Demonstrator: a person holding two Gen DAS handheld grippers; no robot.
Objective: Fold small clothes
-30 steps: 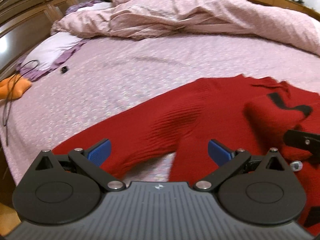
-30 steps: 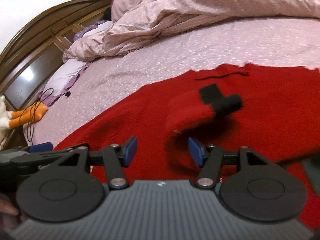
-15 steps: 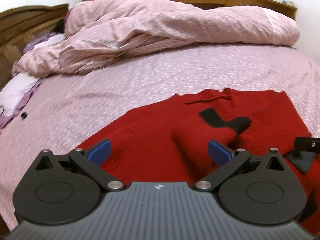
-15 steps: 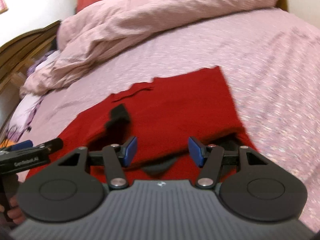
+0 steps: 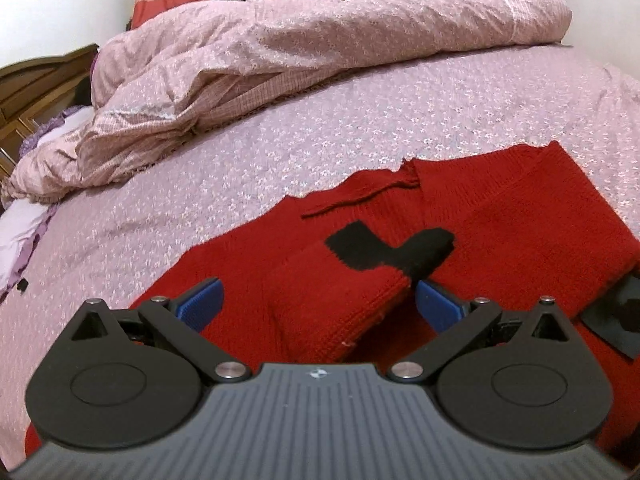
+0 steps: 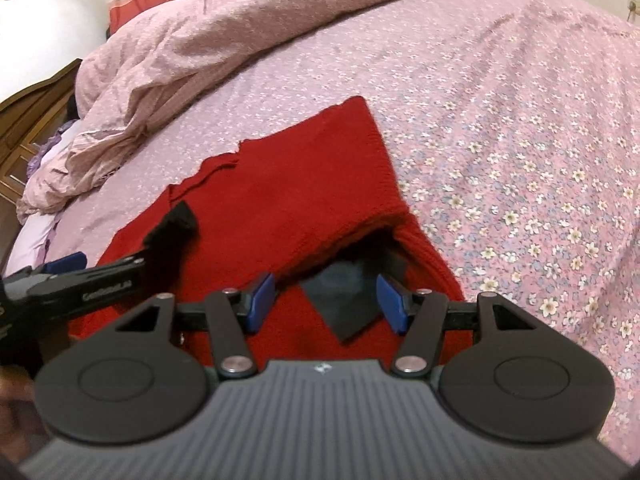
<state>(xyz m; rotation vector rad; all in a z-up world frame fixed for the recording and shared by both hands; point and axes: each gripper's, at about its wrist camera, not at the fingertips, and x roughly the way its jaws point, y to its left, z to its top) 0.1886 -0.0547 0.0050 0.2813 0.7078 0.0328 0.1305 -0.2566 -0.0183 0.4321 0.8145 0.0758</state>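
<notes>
Both hand-held grippers have swung round over the last second, so that the view past each has turned from the headboard side of the bed toward the heaped pink quilt beyond. A second ago a red sleeve was still spread out to the side; now it lies folded over the body of the red sweater, its black-patterned cuff resting just ahead of the left hand-held gripper. To my eye that means the sleeve folds are in and the body fold comes next.

The left hand-held gripper stands wide, its blue pads either side of the folded sleeve without pressing it. The right hand-held gripper stands about half open, with nothing pinched; a dark grey patch of the sweater lies just ahead, between its pads, under a lifted red flap.

The sweater lies flat on the bed directly ahead of both grippers. Its long axis runs away from them toward the quilt, with one straight short edge at the far end; which end is the hem I cannot tell
</notes>
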